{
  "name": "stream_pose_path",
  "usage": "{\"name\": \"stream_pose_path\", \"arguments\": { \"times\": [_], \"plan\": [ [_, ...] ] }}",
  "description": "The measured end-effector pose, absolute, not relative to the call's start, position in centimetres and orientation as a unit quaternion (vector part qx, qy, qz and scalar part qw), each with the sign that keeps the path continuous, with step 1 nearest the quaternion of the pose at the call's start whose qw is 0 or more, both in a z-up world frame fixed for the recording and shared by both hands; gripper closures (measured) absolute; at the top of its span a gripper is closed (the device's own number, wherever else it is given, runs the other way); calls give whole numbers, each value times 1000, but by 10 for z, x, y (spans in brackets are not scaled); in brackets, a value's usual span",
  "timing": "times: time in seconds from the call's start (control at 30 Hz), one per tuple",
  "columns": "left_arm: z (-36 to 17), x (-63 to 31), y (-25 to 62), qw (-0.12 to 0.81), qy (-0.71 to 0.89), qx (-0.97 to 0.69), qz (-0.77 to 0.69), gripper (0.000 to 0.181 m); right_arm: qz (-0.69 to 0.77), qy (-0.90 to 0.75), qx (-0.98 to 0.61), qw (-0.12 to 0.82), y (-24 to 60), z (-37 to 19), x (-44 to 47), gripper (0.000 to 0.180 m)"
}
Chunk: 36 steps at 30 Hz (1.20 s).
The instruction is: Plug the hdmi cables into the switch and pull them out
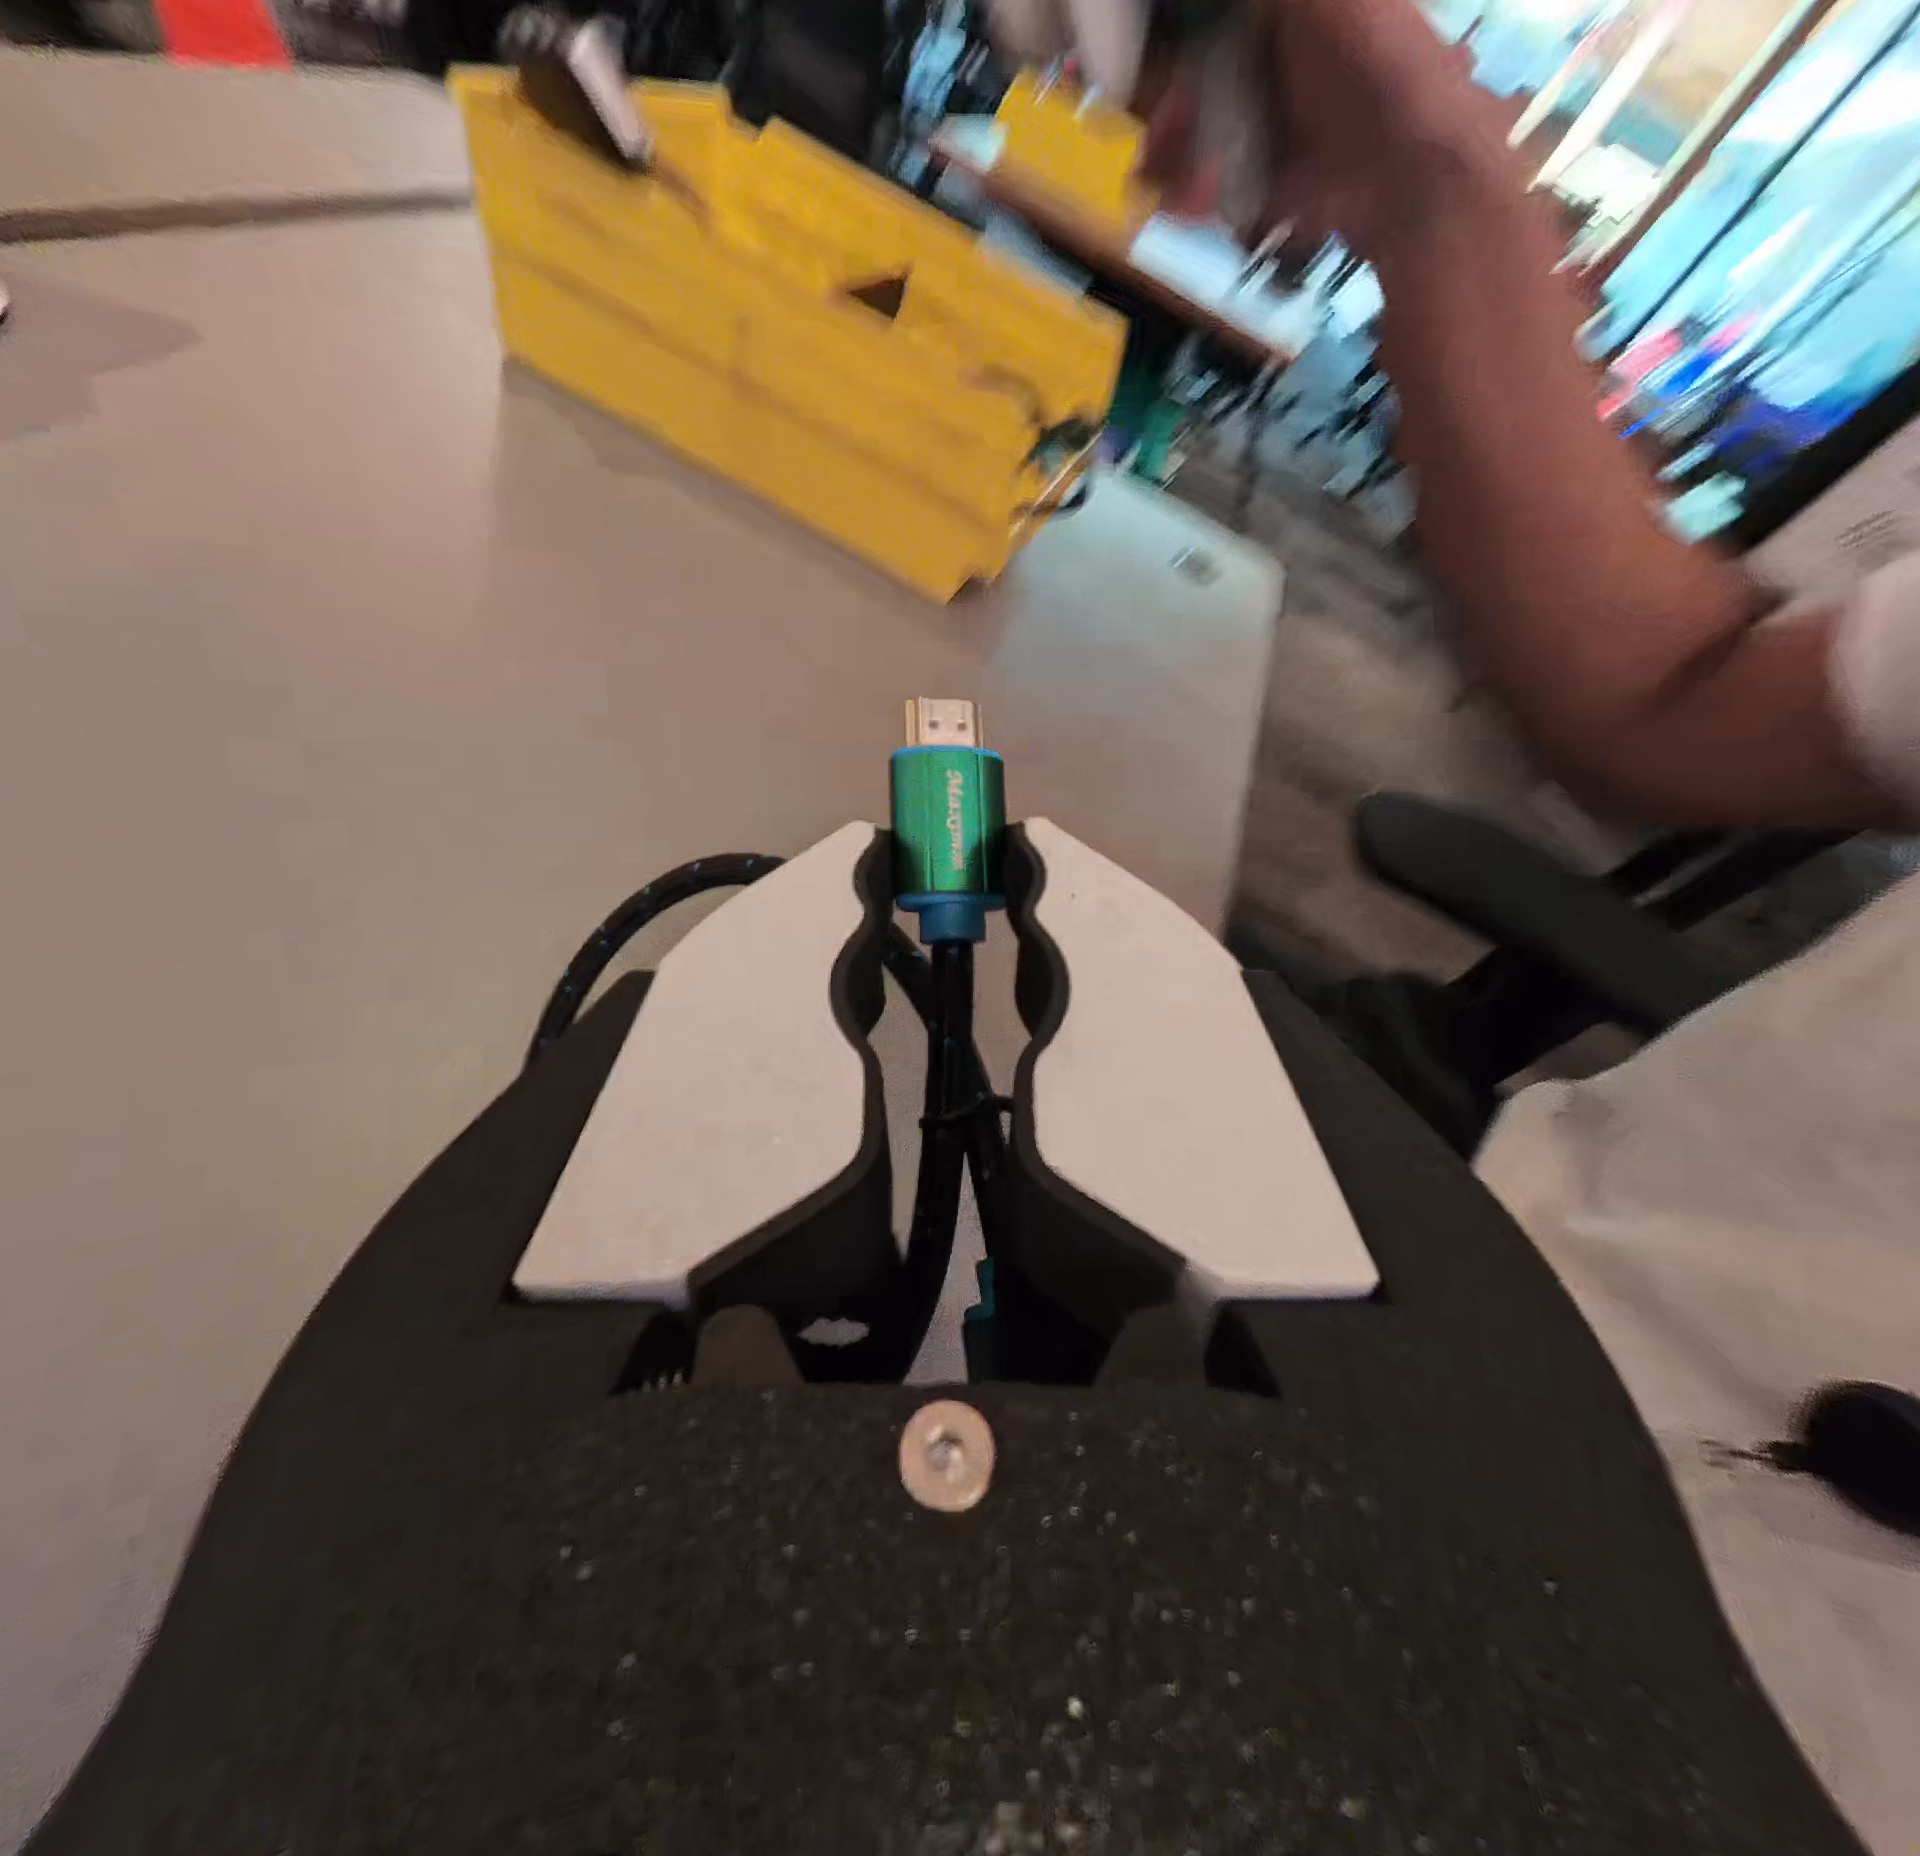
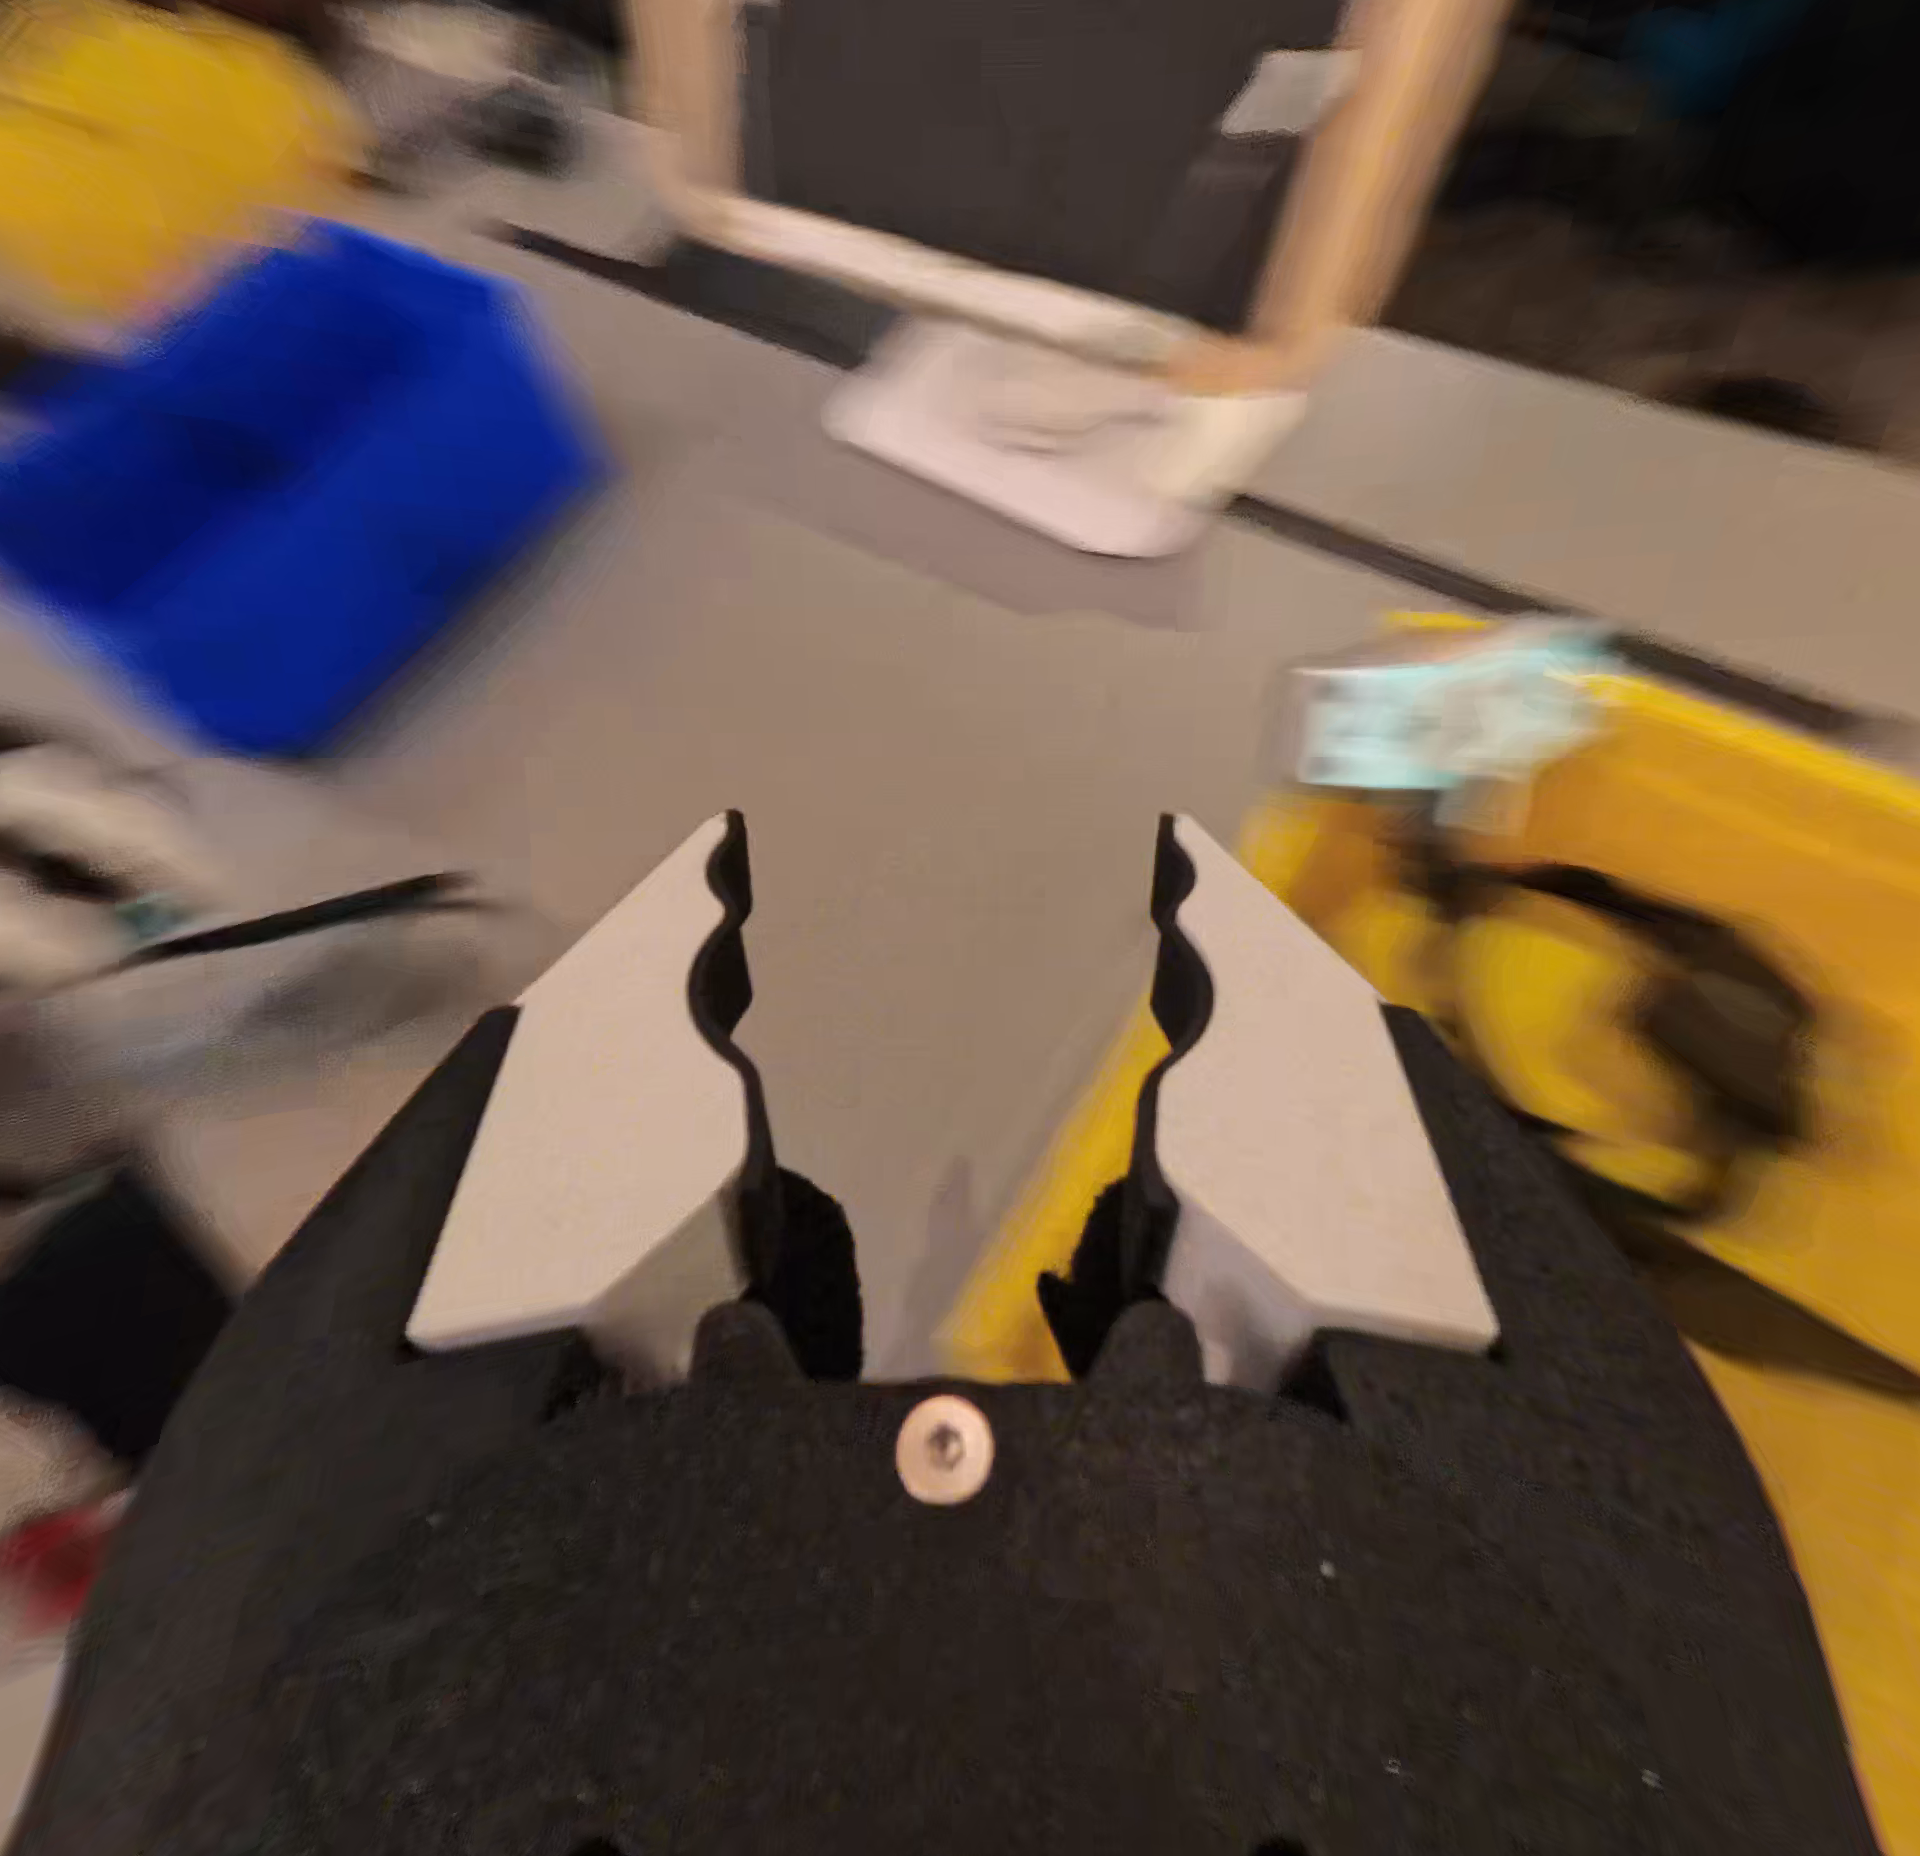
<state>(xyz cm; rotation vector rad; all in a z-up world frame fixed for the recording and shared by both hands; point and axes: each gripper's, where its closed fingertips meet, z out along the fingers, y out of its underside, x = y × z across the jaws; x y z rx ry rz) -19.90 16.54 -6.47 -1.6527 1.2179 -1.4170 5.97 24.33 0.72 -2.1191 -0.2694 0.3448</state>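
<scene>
In the left wrist view my left gripper (image 1: 948, 840) is shut on a green HDMI plug (image 1: 948, 830) with a metal tip pointing forward. Its black braided cable (image 1: 951, 1058) runs back between the fingers and loops out to the left. The plug is held above the grey table (image 1: 312, 663), short of a yellow block (image 1: 769, 352) with a slot in its face. In the right wrist view my right gripper (image 2: 948, 830) is open and empty above the table (image 2: 883, 663). A yellow block (image 2: 1662, 923) with a silvery part on top lies just to its right. The view is blurred.
A person's bare arm (image 1: 1507, 404) crosses the right of the left wrist view, above a black chair (image 1: 1507, 902). In the right wrist view a blue bin (image 2: 291, 476) stands at the left, and a white base with wooden legs (image 2: 1070, 435) stands farther ahead. There is about 30 centimetres between the tips of the two grippers.
</scene>
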Motion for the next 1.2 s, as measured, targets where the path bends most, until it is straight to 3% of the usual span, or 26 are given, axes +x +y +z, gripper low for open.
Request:
{"name": "stream_pose_path", "arguments": {
  "times": [0.13, 0.27, 0.33, 0.37, 0.4, 0.43, 0.53, 0.63, 0.77, 0.9, 1.03, 1.2],
  "plan": [
    [-12, -214, 151, 269, 391, -529, -704, 160, 417, -228, -722, 502, 178, -18, -94, 106],
    [0, -218, 137, 198, 356, -471, -783, 161, 456, -309, -674, 493, 150, -52, -173, 106],
    [-3, -216, 129, 171, 355, -461, -795, 161, 415, -337, -644, 547, 152, -50, -185, 114],
    [-5, -213, 127, 164, 355, -461, -796, 160, 397, -352, -633, 565, 151, -50, -188, 130],
    [-8, -211, 127, 161, 356, -466, -794, 160, 378, -370, -626, 573, 148, -52, -189, 159],
    [-13, -208, 128, 165, 358, -474, -787, 160, 351, -382, -628, 580, 148, -56, -185, 168],
    [-35, -203, 152, 239, 365, -515, -738, 157, 329, -405, -635, 570, 142, -66, -172, 174],
    [-39, -216, 179, 319, 372, -531, -691, 136, 368, -420, -626, 544, 122, -61, -163, 174],
    [-41, -235, 181, 312, 377, -538, -686, 149, 370, -436, -627, 530, 99, -19, -130, 174],
    [-50, -233, 172, 306, 385, -554, -672, 153, 214, -304, -716, 591, 131, 34, -16, 174],
    [-60, -224, 162, 289, 396, -563, -665, 154, -89, -243, -732, 631, 153, 50, 98, 174],
    [-69, -218, 155, 277, 418, -571, -650, 154, -355, -287, -747, 483, 171, -1, 162, 173]
  ]
}}
